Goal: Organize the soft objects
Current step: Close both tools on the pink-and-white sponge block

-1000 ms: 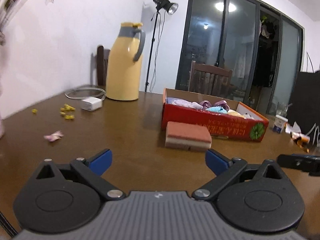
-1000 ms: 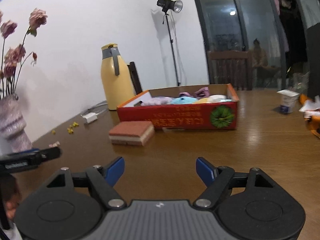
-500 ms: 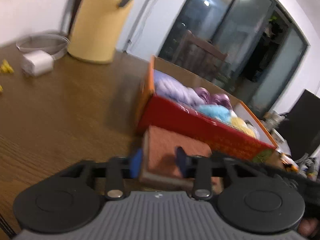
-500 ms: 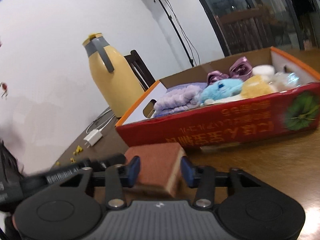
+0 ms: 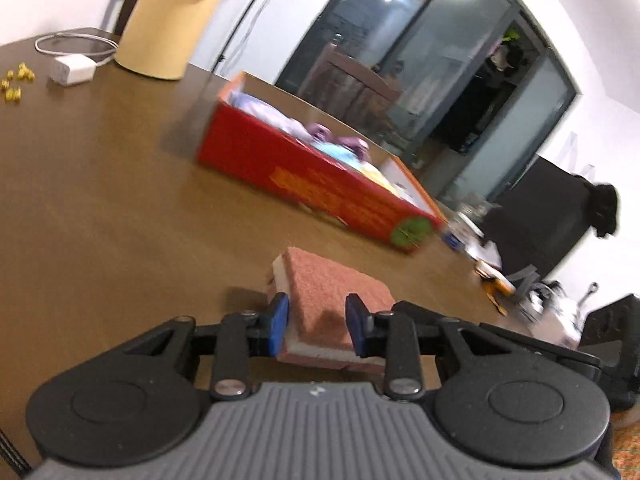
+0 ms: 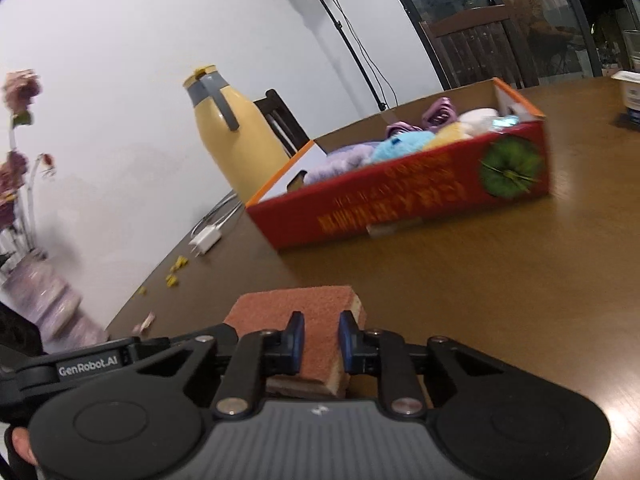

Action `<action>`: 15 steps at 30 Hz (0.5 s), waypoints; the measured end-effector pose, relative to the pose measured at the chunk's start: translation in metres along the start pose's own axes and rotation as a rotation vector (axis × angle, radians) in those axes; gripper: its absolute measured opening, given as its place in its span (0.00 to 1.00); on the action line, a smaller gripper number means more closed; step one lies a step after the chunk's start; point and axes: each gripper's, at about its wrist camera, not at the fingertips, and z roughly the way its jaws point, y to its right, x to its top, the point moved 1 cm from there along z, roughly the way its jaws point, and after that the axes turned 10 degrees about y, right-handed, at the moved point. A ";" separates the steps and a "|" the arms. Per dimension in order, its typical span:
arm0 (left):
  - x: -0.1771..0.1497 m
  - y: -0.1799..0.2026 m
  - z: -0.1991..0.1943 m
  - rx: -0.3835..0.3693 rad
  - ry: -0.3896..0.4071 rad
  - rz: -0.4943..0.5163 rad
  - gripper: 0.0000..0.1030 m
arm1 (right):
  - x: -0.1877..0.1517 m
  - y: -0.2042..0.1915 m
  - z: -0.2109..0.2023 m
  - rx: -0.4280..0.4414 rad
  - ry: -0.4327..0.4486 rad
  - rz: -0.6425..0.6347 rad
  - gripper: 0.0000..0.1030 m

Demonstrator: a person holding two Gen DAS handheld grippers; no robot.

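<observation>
A: Left tongs [image 5: 316, 326] pinch one end of the sponge [image 5: 332, 300]; right tongs [image 6: 319, 342] nip the other; it hangs just above the desk [image 6: 520, 280].

B: Carrying step, likely; next, lift it over the red box [image 6: 400, 200] among the plush things; release together.

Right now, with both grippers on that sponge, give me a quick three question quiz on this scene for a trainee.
1. True or false: the sponge is already inside the red box.
2. Which grippers have their jaws on the sponge? A) only the left gripper B) only the right gripper C) both
3. Fill in: beside the yellow jug, the white charger lies on the ____.

Key:
1. False; it is between the grippers, short of the box.
2. C
3. table
</observation>
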 end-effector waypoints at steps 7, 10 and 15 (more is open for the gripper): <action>-0.043 0.031 -0.040 -0.030 -0.024 0.055 0.31 | -0.031 0.000 -0.073 -0.012 0.005 -0.019 0.20; -0.053 0.037 -0.046 -0.027 -0.040 0.067 0.31 | -0.037 0.005 -0.086 -0.001 0.017 0.011 0.20; -0.057 0.042 -0.052 -0.025 -0.024 0.103 0.35 | -0.037 0.003 -0.100 -0.003 0.050 0.008 0.20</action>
